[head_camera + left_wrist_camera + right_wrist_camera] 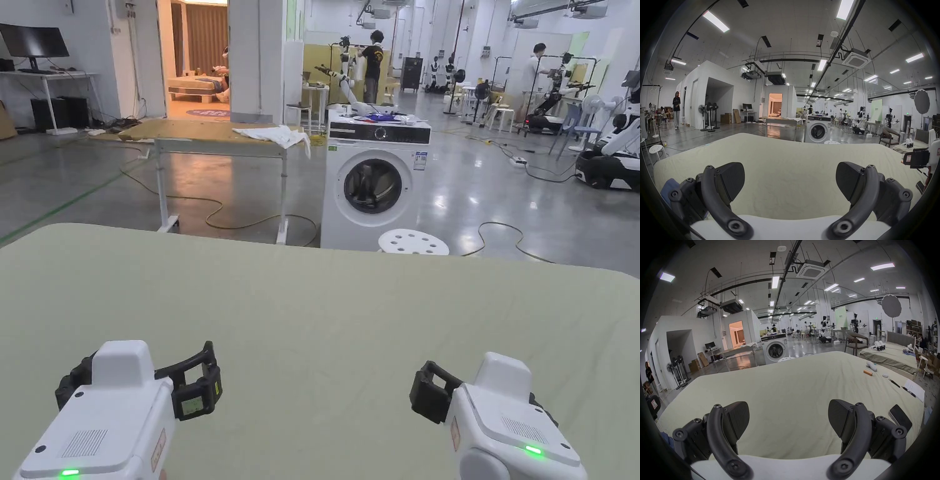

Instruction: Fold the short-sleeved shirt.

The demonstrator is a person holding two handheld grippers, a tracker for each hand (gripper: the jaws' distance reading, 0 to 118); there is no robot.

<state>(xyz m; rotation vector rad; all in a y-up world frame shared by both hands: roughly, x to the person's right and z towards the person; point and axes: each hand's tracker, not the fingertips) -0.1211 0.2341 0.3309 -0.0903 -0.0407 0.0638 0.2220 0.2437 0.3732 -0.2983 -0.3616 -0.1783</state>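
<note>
A pale cream sheet covers the wide flat surface in front of me, lying smooth. My left gripper hovers over its near left part, jaws wide apart with nothing between them. My right gripper hovers over the near right part, also open and holding nothing. A bit of blue cloth lies at the surface's near left corner, beside the left gripper; I cannot tell what garment it is. The two grippers are level and well apart.
On the far right of the sheet lie a phone, a paper sheet, an orange tube and a white object. Beyond the far edge stand a white stool, a washing machine and a table with white cloth.
</note>
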